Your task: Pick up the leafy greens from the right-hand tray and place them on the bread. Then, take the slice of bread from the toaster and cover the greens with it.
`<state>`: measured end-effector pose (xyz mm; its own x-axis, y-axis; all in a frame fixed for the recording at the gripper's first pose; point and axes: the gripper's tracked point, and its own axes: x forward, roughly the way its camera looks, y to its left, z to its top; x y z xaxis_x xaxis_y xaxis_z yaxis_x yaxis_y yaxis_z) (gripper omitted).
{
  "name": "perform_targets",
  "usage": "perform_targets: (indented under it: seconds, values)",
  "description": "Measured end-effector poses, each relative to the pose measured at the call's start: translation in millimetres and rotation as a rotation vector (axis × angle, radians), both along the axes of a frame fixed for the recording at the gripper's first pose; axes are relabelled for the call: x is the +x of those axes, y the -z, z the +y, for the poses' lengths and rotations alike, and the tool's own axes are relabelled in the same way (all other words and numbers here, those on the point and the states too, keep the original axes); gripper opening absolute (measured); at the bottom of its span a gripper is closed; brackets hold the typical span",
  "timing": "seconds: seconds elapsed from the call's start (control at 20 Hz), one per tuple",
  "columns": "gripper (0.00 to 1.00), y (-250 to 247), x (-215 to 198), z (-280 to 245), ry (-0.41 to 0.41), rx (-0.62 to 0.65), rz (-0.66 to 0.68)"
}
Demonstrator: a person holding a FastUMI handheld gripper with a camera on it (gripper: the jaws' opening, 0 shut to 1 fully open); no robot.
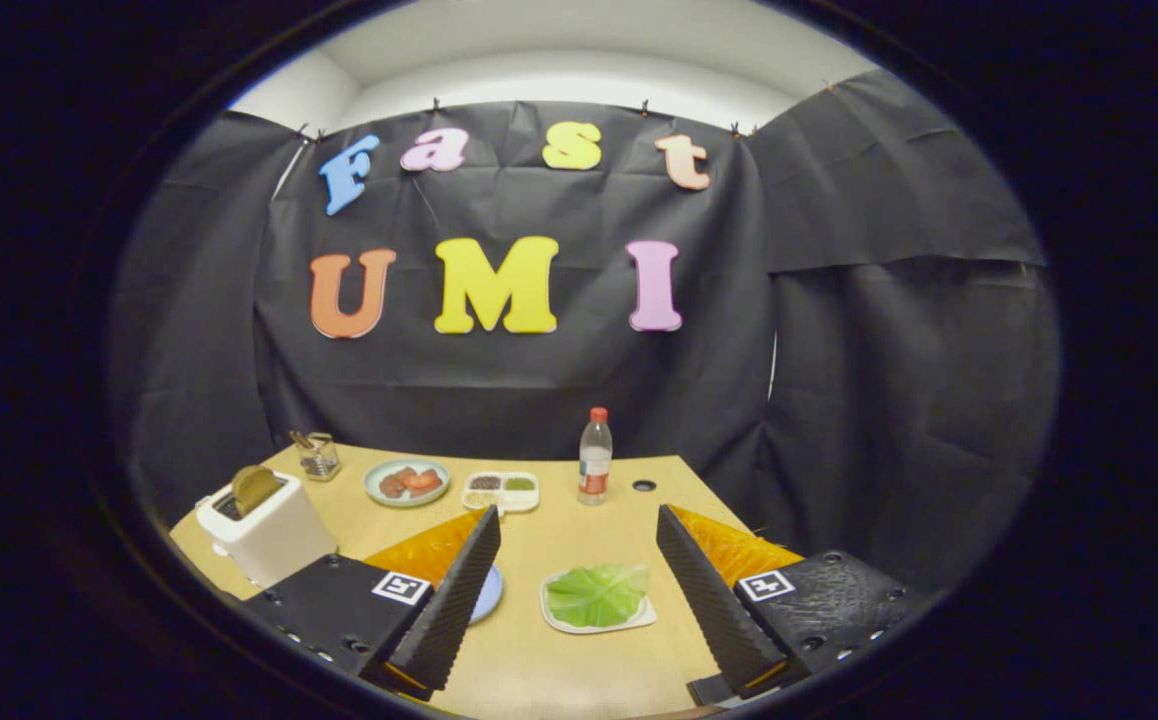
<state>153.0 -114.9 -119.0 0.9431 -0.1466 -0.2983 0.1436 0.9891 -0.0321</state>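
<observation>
Fingers (459, 590) spread wide and empty, the gripper (579, 600) hangs above the wooden table (559, 530). Leafy greens (596, 594) lie on their white tray (551, 617) at lower centre, between the fingers, nearer the right one.

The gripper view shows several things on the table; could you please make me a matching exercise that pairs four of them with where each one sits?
Things:
1. leafy greens
2. slice of bread
3. bottle
4. blue plate

Places:
A. standing upright at the far side of the table, beyond the fingers
B. partly hidden behind the left finger
C. on a white tray between the open fingers
D. sticking up out of the white toaster

Pairs: 1-C, 2-D, 3-A, 4-B

The gripper is open and holds nothing.
</observation>
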Motion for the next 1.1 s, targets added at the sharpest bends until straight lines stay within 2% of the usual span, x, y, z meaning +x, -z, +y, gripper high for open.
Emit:
perform_targets:
  seconds: [0.35,0.65,1.0,1.1]
  values:
    - [0.96,116,56,-42,0.026,0.010,0.253]
    - [0.96,202,75,-50,0.026,0.059,0.481]
    - [0.96,242,76,-48,0.004,0.091,0.621]
    - [0.93,248,72,-44,-0.010,0.099,0.654]
